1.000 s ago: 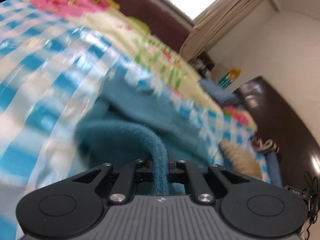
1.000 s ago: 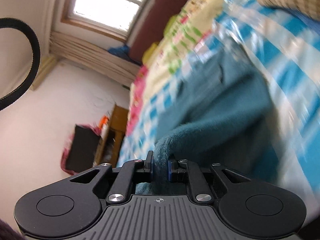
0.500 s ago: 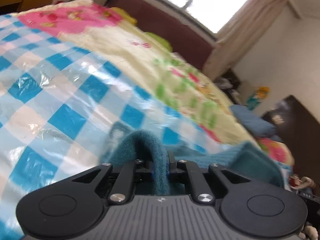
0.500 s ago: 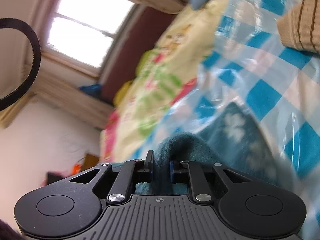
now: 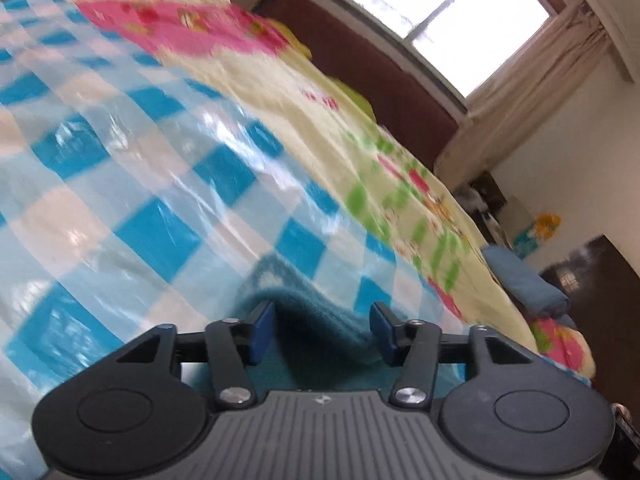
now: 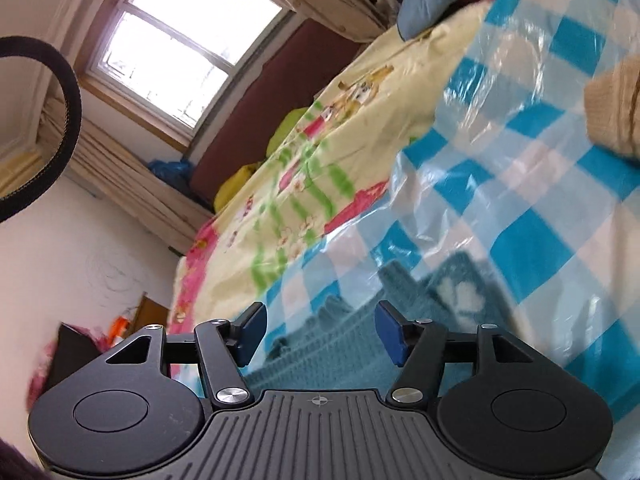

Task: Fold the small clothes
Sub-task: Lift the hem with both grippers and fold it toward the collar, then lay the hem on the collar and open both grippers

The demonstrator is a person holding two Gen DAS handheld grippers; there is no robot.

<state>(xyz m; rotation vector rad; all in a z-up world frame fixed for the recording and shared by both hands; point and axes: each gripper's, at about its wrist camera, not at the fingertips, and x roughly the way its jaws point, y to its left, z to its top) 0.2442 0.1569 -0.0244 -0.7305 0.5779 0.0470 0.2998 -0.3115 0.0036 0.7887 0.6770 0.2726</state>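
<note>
A teal knitted garment (image 5: 320,316) lies on the blue-and-white checked plastic sheet (image 5: 132,184) on the bed. In the left wrist view its folded edge rises between the spread fingers of my left gripper (image 5: 322,330), which is open. In the right wrist view the garment (image 6: 344,344) shows ribbed knit and a white clover patch. My right gripper (image 6: 318,332) is open just above it, with nothing held.
A yellow cartoon-print quilt (image 5: 360,128) covers the far part of the bed. A beige knitted item (image 6: 612,112) lies on the sheet at the right. A blue pillow (image 5: 524,284) sits near the bed's far corner. A dark headboard and window stand behind.
Both grippers were shut on the teal garment and carried it forward over itself. Now both have opened and let it go; the garment lies on the sheet.
</note>
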